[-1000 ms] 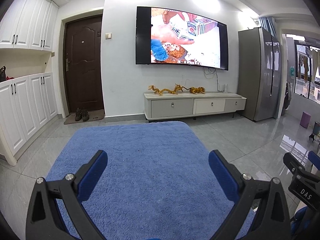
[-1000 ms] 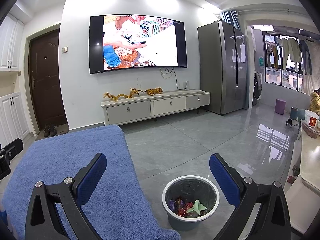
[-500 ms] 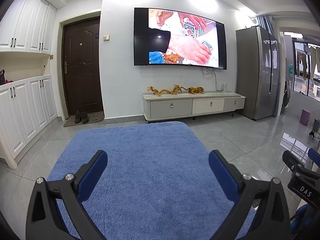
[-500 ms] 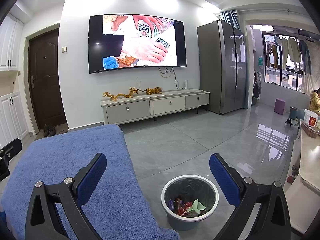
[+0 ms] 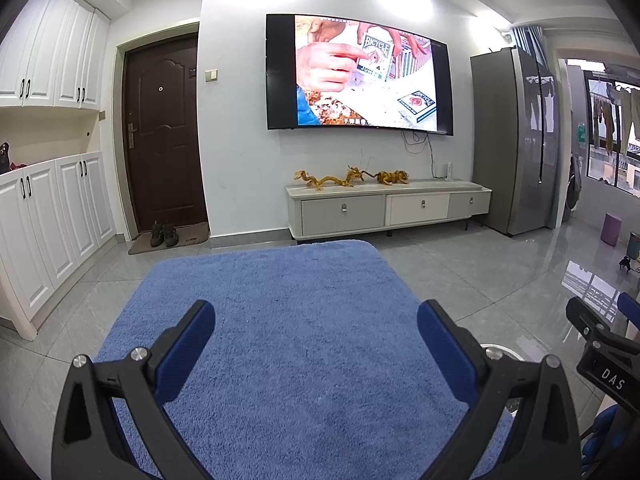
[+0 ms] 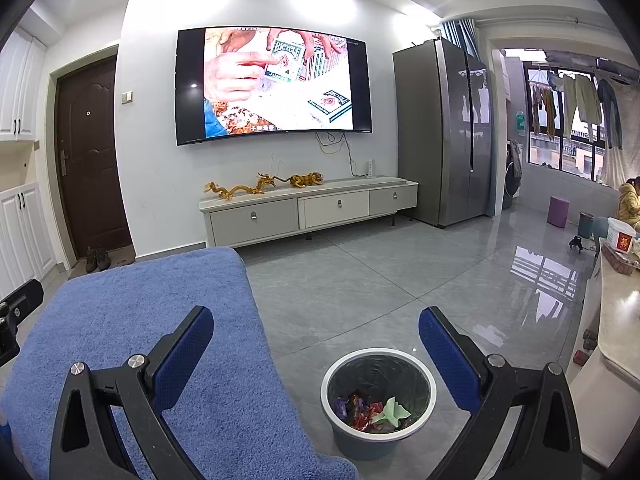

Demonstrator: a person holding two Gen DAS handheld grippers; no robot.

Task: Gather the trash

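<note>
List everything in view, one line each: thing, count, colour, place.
towel: 1, blue, on surface below both grippers
bin: 1, grey, white rim, floor right of towel
trash: several pieces, red, purple, green, inside bin
TV: 1, black frame, wall
TV cabinet: 1, white-grey, under TV
dragon figurines: gold, on cabinet
door: 1, dark brown, left
shoes: 1 pair, dark, doormat
fridge: 1, grey, right
stool: 1, purple, far right
left gripper: open, empty
right gripper: open, empty

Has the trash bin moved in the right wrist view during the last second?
No. The trash bin keeps its place beside the blue towel, on the same floor tiles.
</note>
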